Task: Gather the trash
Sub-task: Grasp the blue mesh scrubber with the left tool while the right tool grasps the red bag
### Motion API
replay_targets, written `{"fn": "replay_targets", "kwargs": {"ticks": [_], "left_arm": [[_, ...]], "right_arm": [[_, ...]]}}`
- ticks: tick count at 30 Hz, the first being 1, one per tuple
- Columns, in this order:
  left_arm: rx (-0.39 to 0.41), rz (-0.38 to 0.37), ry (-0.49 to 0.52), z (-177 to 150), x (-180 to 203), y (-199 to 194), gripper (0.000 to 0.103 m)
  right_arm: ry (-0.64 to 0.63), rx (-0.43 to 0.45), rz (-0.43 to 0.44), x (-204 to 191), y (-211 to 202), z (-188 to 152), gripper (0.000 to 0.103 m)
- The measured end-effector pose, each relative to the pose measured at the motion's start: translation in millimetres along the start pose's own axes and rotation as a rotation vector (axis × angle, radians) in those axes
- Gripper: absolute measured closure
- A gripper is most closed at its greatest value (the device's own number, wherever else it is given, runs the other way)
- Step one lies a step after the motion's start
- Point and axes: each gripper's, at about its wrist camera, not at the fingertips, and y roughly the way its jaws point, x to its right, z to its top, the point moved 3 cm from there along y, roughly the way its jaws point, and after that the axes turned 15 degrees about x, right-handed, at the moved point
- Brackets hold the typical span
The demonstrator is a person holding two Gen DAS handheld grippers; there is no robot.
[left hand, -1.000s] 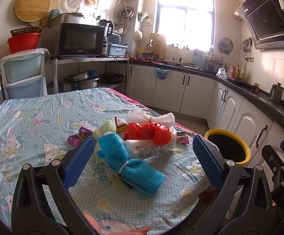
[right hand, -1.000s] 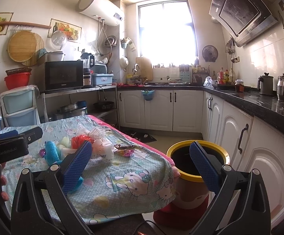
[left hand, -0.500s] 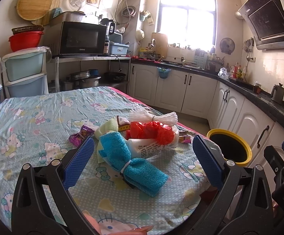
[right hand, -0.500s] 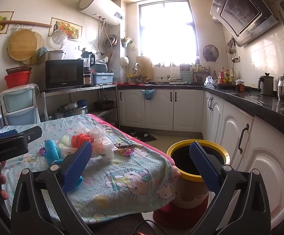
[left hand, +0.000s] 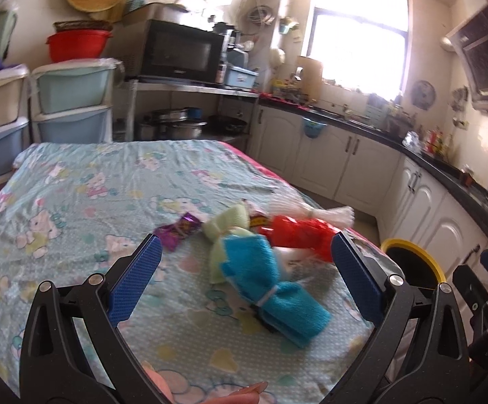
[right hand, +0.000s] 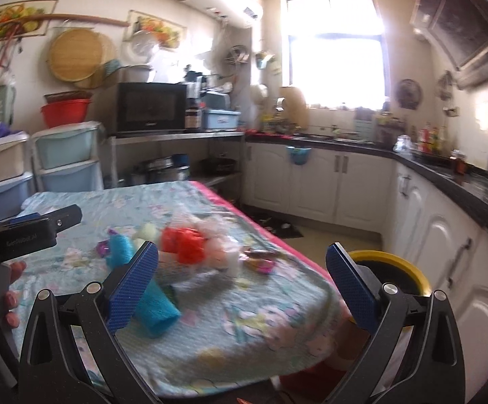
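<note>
Left hand-held gripper (left hand: 245,271) spread wide, blue pads released, nothing between them, hovering over the near edge of the counter (left hand: 75,195) draped in a pale turquoise cartoon-print cloth. Right hand-held gripper (right hand: 242,277) likewise splayed apart and empty, poised off the counter's corner. Trash heaped near the counter's right edge: a crumpled red plastic bag (left hand: 299,232) at the pile's centre, touching a clear plastic bag (left hand: 314,213) tied at the neck behind it. Purple foil wrapper (left hand: 178,230) lying flat just left of the heap. Rolled blue towel (left hand: 267,284) bound with a white band, closest to the left pads, with a pale green cloth (left hand: 228,227) tucked against it. More small wrappers (right hand: 259,259) at the far side, blurred. Round yellow-rimmed black bin (right hand: 390,271) standing on the floor just beyond the counter's corner, below the white cabinets (right hand: 314,181).
</note>
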Motion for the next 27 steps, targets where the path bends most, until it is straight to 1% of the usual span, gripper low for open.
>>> {"fn": "replay_targets", "kwargs": {"ticks": [5,8,10,12,14,15,19,21,22,23,25,26,27], "left_arm": [[-0.021,0.051,-0.067,7.3,-29.6,9.2,0.01],[-0.05,0.074,-0.101,11.2,-41.1,19.6,0.01],[-0.07,0.059,-0.124,12.5,-43.6,27.3,0.01],[-0.087,0.021,-0.152,12.7,-42.8,35.6,0.01],[-0.107,0.006,-0.164,11.1,-40.9,44.4,0.01],[-0.128,-0.019,-0.169,8.5,-37.3,52.5,0.011],[-0.203,-0.076,-0.202,-3.4,-29.8,74.3,0.011],[-0.24,-0.089,-0.219,-12.9,-28.0,83.1,0.01],[-0.274,-0.103,-0.251,-19.9,-28.8,89.0,0.011],[-0.292,-0.108,-0.269,-23.2,-29.2,91.4,0.011],[-0.333,-0.126,-0.309,-33.2,-30.0,98.1,0.011],[-0.345,-0.131,-0.319,-37.1,-29.8,100.6,0.012],[-0.358,-0.139,-0.331,-41.4,-29.9,102.7,0.013]], "right_arm": [[-0.001,-0.015,0.089,-19.7,30.2,6.9,0.006],[-0.013,-0.016,0.117,-26.6,43.5,10.2,0.006],[-0.019,-0.031,0.135,-29.2,57.1,10.7,0.006],[-0.02,-0.053,0.146,-28.8,69.7,8.3,0.006],[-0.015,-0.073,0.157,-27.8,81.8,5.1,0.006],[-0.015,-0.099,0.159,-27.7,92.7,2.2,0.006],[0.014,-0.179,0.188,-24.0,120.6,-11.4,0.006],[0.021,-0.212,0.207,-23.8,130.2,-17.9,0.006],[0.027,-0.231,0.223,-24.4,134.9,-21.6,0.008],[0.031,-0.241,0.233,-25.0,137.3,-24.4,0.01],[0.036,-0.28,0.259,-27.5,146.3,-31.3,0.023],[0.043,-0.3,0.271,-28.6,150.5,-35.3,0.026],[0.05,-0.316,0.282,-28.8,152.5,-38.0,0.03]]}}
